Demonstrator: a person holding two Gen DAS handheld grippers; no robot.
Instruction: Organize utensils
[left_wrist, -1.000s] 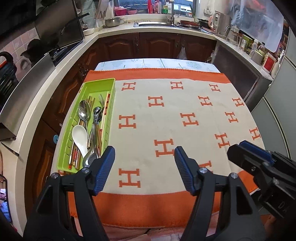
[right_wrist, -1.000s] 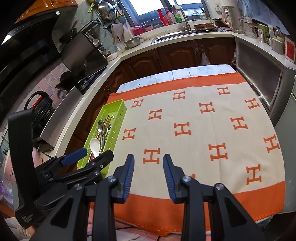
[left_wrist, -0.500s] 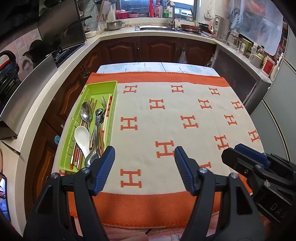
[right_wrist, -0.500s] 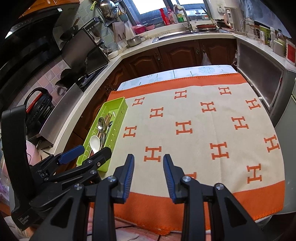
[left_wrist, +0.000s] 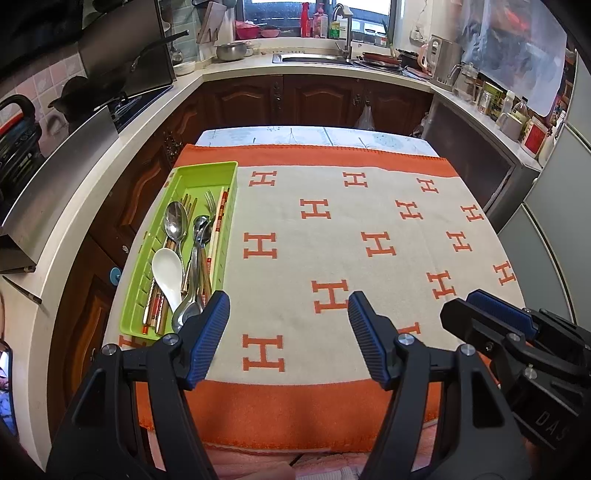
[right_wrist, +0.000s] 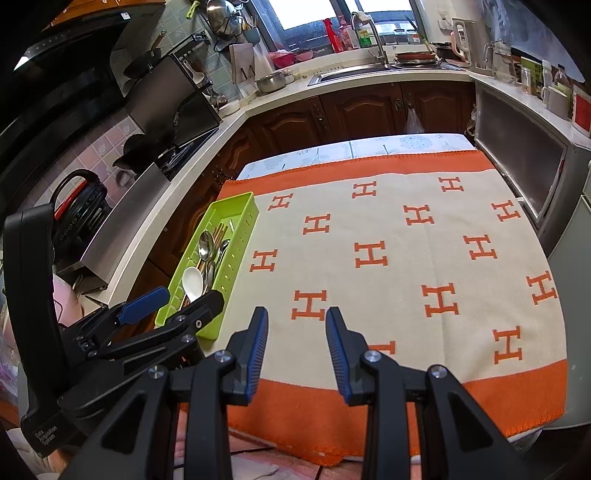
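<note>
Left gripper wide open, holds nothing, hangs over near edge of orange-and-cream cloth. Right gripper partly open, holds nothing. Green tray sits at left side of cloth. Inside tray: metal spoons, white spoon, fork, chopsticks.
</note>
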